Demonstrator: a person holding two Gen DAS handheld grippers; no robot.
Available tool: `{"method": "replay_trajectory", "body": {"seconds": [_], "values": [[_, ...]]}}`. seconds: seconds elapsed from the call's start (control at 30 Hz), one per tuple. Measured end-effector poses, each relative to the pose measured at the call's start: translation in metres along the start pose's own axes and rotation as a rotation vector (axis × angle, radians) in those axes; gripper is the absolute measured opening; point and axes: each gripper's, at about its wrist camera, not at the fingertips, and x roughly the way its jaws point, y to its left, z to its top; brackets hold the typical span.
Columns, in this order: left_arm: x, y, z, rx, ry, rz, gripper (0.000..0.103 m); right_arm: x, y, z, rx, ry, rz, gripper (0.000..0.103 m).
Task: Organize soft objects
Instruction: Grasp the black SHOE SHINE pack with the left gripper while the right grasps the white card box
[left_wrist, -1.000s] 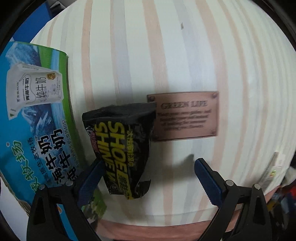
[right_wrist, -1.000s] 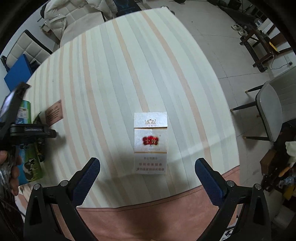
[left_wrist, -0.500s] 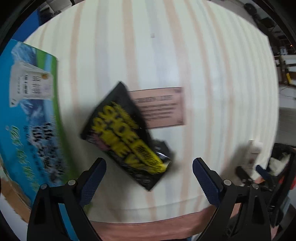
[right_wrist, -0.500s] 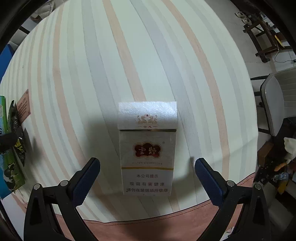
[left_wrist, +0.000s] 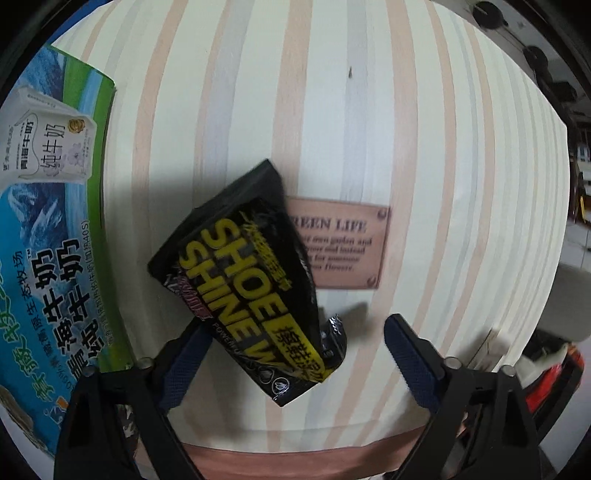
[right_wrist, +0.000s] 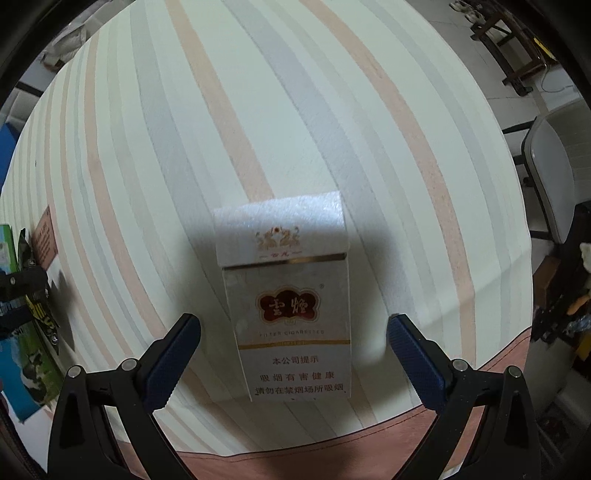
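A black and yellow "Shoe Shine" packet lies slanted on the striped tablecloth, its lower end between the tips of my left gripper, which is open and does not grip it. It partly covers a pink "Green Life" label printed on the cloth. A white cigarette pack lies flat on the cloth between the open fingers of my right gripper, which stands low over it without touching it.
A blue and green milk carton box lies at the left, beside the packet; it also shows in the right wrist view. The table's front edge with a pink border is close. A grey chair stands at the right.
The left gripper let go of the shoe shine packet, which dropped, turned and now lies slanted on the cloth. The right gripper moved down and closer over the cigarette pack.
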Motion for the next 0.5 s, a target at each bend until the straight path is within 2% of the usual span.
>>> {"method": "replay_trajectory", "body": {"seconds": [0.03, 0.1, 0.17, 0.23, 0.27, 0.3, 0.33, 0.37, 0.5], "values": [[-0.001, 0.005, 0.002, 0.005, 0.001, 0.007, 0.065, 0.000, 0.000, 0.000, 0.006, -0.001, 0.001, 0.103], [0.002, -0.003, 0.011, 0.028, 0.000, 0.032, 0.054, -0.002, 0.001, 0.000, 0.004, -0.006, -0.011, 0.101], [0.000, -0.008, 0.008, 0.054, -0.050, 0.066, 0.043, -0.006, 0.004, 0.008, -0.012, -0.018, -0.045, 0.095], [0.000, -0.009, 0.010, 0.066, -0.068, 0.073, 0.042, -0.012, 0.010, 0.005, -0.023, -0.045, -0.047, 0.088], [-0.001, -0.011, 0.010, 0.070, -0.073, 0.077, 0.042, -0.013, 0.013, 0.005, -0.026, -0.053, -0.048, 0.078], [-0.004, -0.009, 0.003, 0.074, -0.080, 0.079, 0.041, -0.018, 0.016, 0.003, -0.031, -0.069, -0.049, 0.062], [-0.004, -0.011, -0.011, 0.075, -0.085, 0.076, 0.040, -0.021, 0.015, 0.001, -0.034, -0.077, -0.051, 0.058], [-0.015, -0.025, -0.013, 0.075, -0.085, 0.074, 0.040, -0.021, 0.018, 0.000, -0.042, -0.059, -0.056, 0.058], [-0.016, -0.033, -0.023, 0.088, -0.085, 0.068, 0.038, -0.027, 0.026, -0.003, -0.046, -0.069, -0.056, 0.058]]}}
